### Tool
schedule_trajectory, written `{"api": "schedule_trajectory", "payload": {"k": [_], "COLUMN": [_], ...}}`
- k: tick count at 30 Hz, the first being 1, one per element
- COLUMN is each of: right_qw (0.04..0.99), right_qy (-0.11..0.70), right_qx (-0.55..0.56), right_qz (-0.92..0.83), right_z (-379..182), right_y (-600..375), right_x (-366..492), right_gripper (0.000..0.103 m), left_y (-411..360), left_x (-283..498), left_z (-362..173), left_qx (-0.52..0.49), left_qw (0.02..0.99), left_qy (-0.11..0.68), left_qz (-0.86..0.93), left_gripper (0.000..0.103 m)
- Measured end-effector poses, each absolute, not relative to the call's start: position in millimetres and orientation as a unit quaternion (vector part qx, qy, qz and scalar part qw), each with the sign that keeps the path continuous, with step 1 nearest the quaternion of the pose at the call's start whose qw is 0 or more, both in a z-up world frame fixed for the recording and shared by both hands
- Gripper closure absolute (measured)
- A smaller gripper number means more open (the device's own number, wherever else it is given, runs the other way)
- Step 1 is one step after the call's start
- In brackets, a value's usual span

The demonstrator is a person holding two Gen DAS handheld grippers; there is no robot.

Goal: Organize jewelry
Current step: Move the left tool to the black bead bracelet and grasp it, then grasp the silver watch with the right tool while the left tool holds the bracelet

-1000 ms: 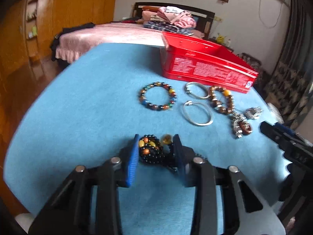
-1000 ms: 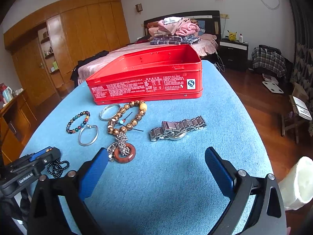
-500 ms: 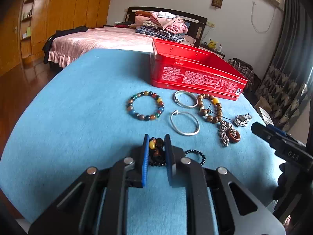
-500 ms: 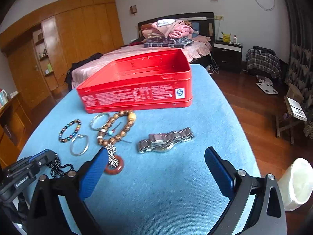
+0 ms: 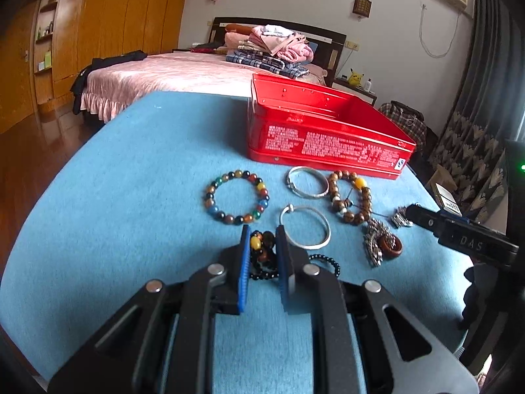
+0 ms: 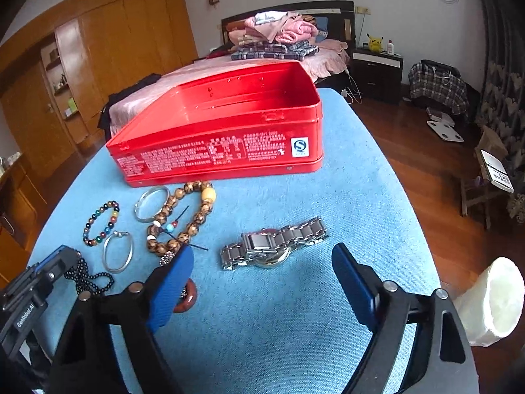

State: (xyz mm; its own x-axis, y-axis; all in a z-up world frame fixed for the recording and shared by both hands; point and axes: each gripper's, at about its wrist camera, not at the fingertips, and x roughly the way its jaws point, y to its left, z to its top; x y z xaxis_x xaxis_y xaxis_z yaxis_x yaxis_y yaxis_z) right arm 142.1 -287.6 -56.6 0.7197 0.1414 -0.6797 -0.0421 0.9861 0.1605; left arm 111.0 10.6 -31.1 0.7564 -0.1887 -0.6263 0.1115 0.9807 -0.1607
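Blue tabletop [image 6: 328, 328]: red tin [image 6: 229, 151] empty; left gripper [image 5: 261, 249] clamps black bead string [image 5: 262, 252]; right gripper [image 6: 259, 279], jaws closing on nothing, watch [image 6: 272, 246] at its twelve o'clock; other pieces unsorted.

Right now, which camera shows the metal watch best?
The right wrist view. There the watch lies whole on the blue cloth, just ahead of the closing, still empty right gripper, with band and case clear. In the left wrist view only a small piece of the watch shows, the rest hidden behind the other gripper.
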Motion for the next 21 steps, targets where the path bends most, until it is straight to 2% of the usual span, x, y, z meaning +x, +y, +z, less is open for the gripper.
{"api": "schedule_trajectory", "payload": {"k": [4,21], "right_qw": [0.921,0.910], "right_qy": [0.381,0.393], "right_qx": [0.067,0.091], "right_qz": [0.056,0.099], "right_z": [-62.3,-65.5], "right_y": [-284.2,-270.1], "right_x": [144.3,160.9], "right_gripper": [0.030,0.033], "left_y": [9.8,5.1], "left_x": [113.8,124.7], "left_z": [-31.0,-32.8], "left_qx": [-0.053,-0.049], "left_qw": [0.936,0.939], "left_qy": [0.338,0.332], "left_qz": [-0.079,-0.076], "left_gripper": [0.090,0.090]}}
